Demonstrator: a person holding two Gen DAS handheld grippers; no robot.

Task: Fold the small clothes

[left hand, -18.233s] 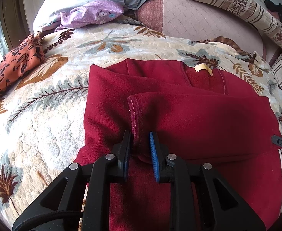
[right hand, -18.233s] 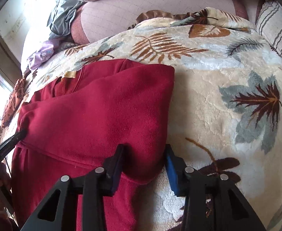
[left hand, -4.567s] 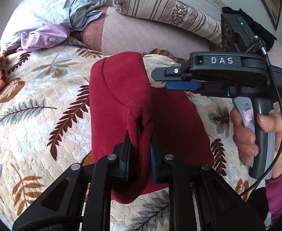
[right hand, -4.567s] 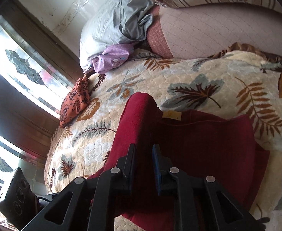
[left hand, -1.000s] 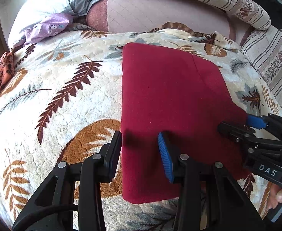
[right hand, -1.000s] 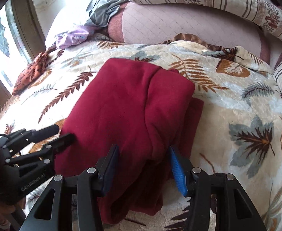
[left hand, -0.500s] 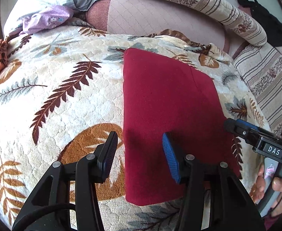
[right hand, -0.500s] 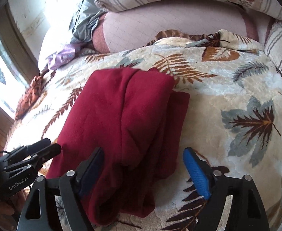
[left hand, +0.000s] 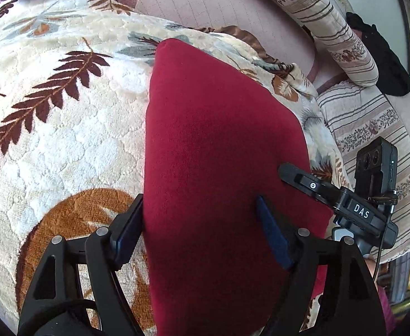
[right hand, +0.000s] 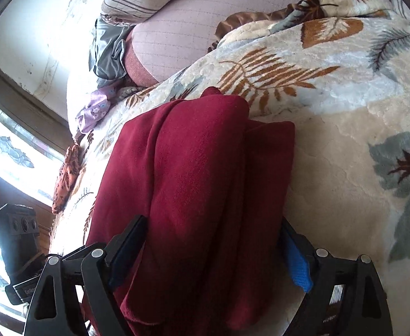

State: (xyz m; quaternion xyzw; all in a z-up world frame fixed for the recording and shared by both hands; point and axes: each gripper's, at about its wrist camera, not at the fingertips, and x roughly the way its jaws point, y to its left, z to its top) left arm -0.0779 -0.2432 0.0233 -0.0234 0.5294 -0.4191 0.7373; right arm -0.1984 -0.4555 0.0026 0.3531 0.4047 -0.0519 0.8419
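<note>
A dark red garment point(left hand: 219, 145), folded into a thick rectangle, lies on the cream leaf-print blanket point(left hand: 65, 128). My left gripper point(left hand: 199, 232) is low over its near left edge with the jaws opening wide. One finger is beside that edge and the blue pad lies on top of the cloth, not pinching it. My right gripper point(right hand: 212, 252) stands open astride the stacked right-hand layers of the garment point(right hand: 199, 168), one finger on each side. In the left wrist view the right gripper's black finger point(left hand: 297, 177) touches the garment's right edge.
A striped bolster point(left hand: 330, 19) and pink quilted sheet point(left hand: 205, 2) lie beyond the blanket. A purple garment point(right hand: 93, 109), a grey cloth point(right hand: 107, 50) and an orange patterned cloth point(right hand: 68, 179) sit towards the window point(right hand: 6, 151). Bare blanket point(right hand: 344, 140) spreads right of the garment.
Both grippers have come down closer to the red garment, rolled, and spread their jaws wider. They now straddle its left and right edges. The garment itself has stayed flat in place.
</note>
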